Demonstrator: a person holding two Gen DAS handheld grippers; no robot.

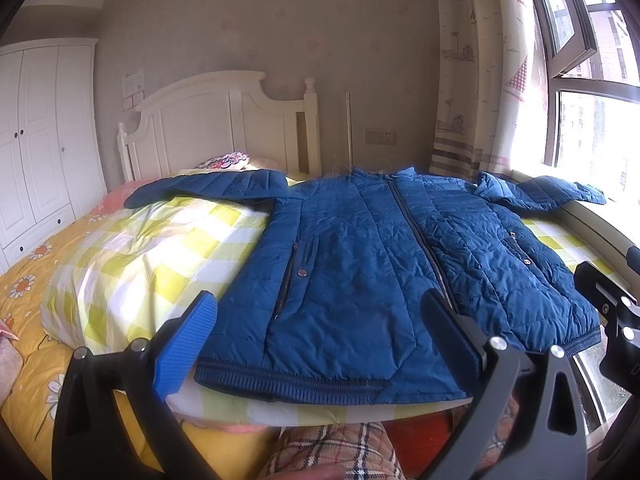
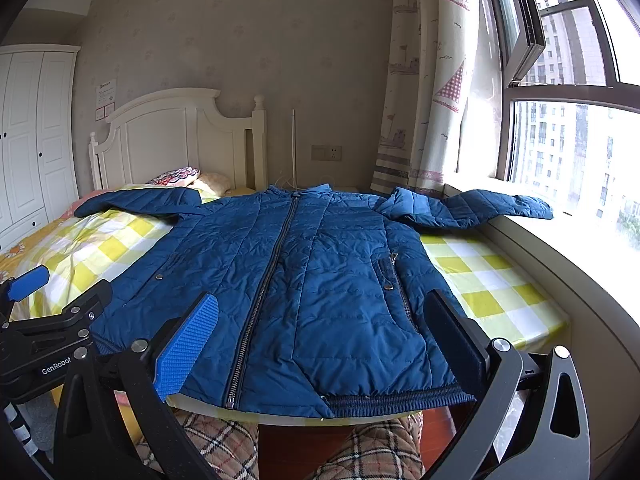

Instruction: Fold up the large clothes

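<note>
Blue and quilted, a padded jacket point(image 1: 360, 248) lies face up and zipped on a yellow-and-white checked quilt point(image 1: 132, 256), its ribbed hem nearest both claws and its collar far ahead of them toward the white headboard point(image 1: 208, 120). Both sleeves are spread wide: one stretches ahead and to the left of the left gripper point(image 1: 320, 332) across the quilt, the other reaches ahead and to the right of the right gripper point(image 2: 324, 336) onto the window ledge point(image 2: 580, 240). Each claw is spread wide and grips nothing, hovering just short of the hem, the left one over the jacket's left half beside the zip point(image 2: 264, 288), the right one over the right half near a snap pocket point(image 2: 390, 276). Below the claws, a person's plaid-trousered legs point(image 2: 360, 452) show at the bed's edge. Beyond the jacket stand a patterned curtain point(image 2: 432, 92), a white wardrobe point(image 1: 40, 132) far left, and a window point(image 2: 576, 148) to the right.
</note>
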